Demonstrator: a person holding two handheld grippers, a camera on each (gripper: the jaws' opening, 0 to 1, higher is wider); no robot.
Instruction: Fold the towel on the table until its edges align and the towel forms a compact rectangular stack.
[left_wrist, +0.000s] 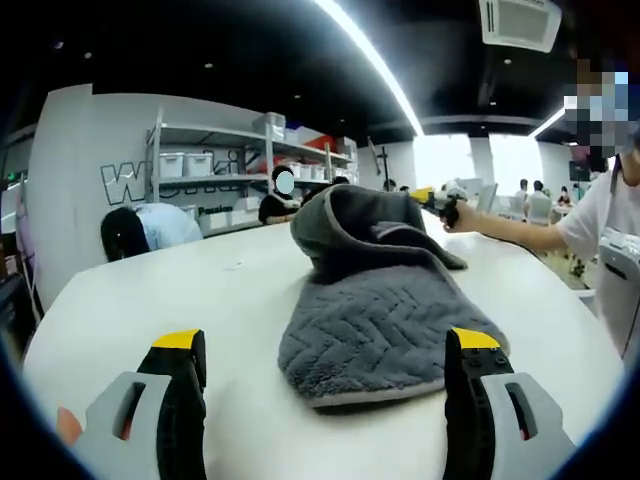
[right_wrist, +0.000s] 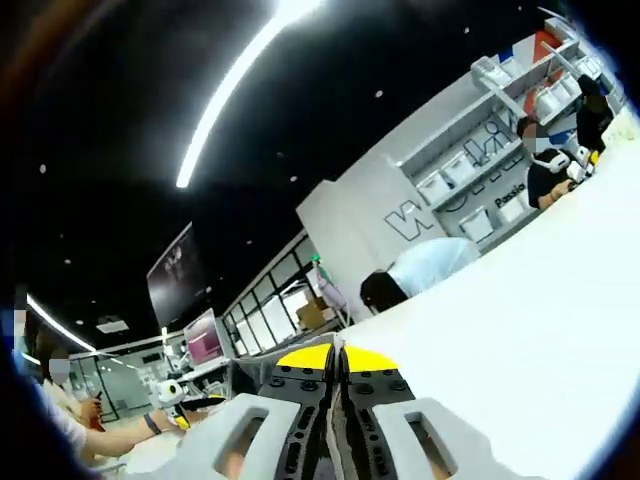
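Plush chevron-ribbed grey towel (left_wrist: 385, 325), rumpled

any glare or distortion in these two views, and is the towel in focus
Left gripper view: the grey towel is sharp and evenly lit on the white table; the ceiling light strip blows out, and the fisheye bends the table edge. Right gripper view: strongly rolled, its light strip glares, and the right gripper up close looks soft.
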